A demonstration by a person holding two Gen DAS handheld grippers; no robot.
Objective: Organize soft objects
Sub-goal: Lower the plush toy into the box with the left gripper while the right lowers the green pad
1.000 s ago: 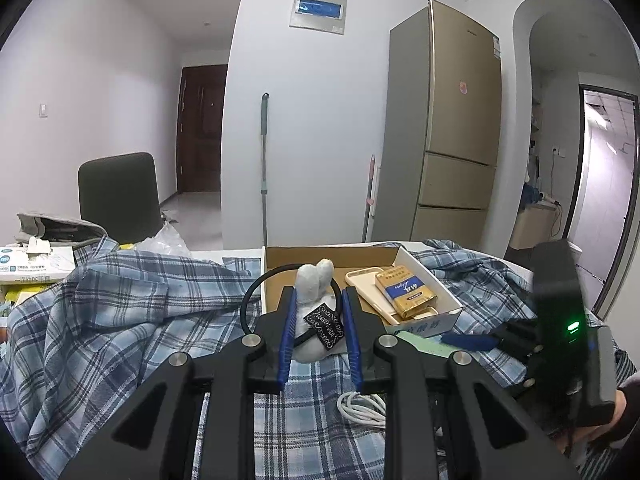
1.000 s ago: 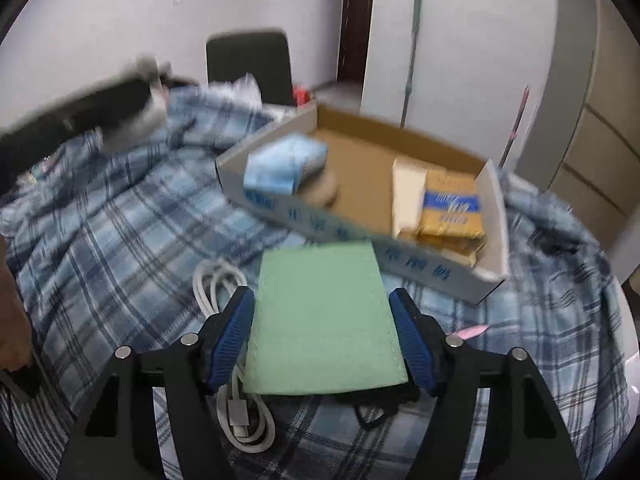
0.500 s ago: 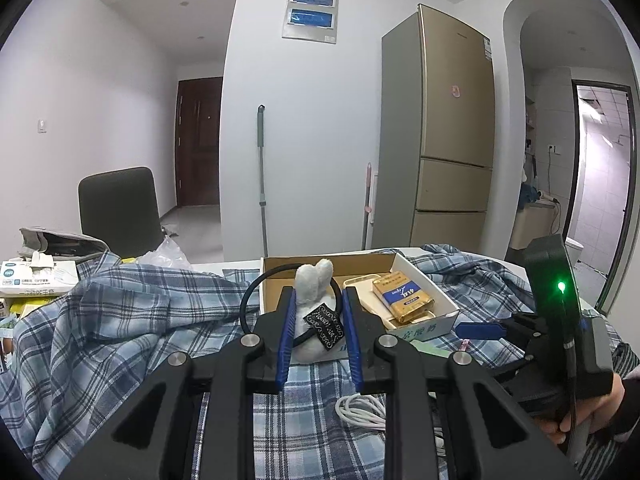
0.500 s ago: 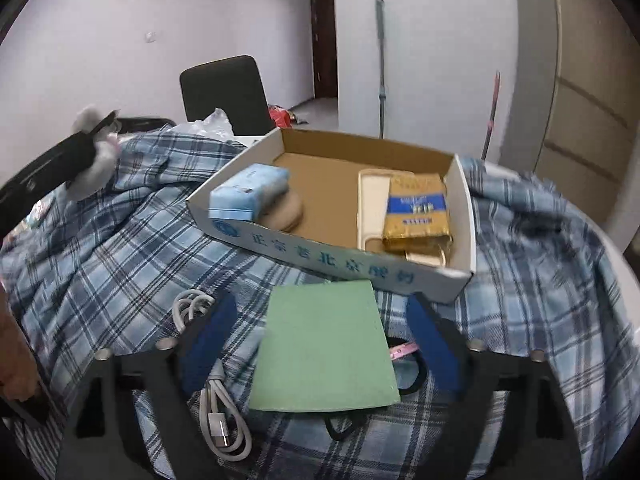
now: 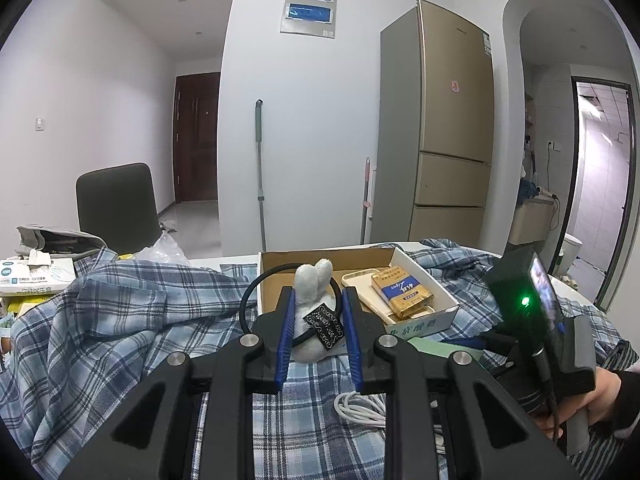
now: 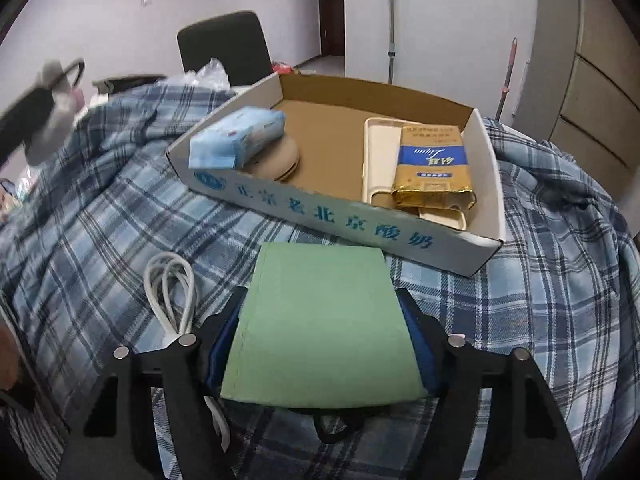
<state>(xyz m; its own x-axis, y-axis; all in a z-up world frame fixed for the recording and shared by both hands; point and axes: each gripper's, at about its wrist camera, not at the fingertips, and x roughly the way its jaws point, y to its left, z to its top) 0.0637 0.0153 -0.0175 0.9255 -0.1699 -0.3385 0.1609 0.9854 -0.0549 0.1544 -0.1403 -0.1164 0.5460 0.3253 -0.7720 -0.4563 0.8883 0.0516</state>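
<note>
- Left gripper [image 5: 319, 330]: clamped on the plush hair tie [image 5: 313, 312], raised clear of the plaid cloth [image 5: 120, 320] for carrying toward the cardboard box [image 6: 320, 208].
- Right gripper [image 6: 322, 344]: blue pads straddle the green cloth [image 6: 324, 328] beside the box; contact unclear.

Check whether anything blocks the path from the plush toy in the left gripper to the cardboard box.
Nothing visible does. The left gripper holds the plush toy just short of the cardboard box, with only plaid cloth below. Inside the box, bare floor shows between the tissue pack and the gold packet.
</note>
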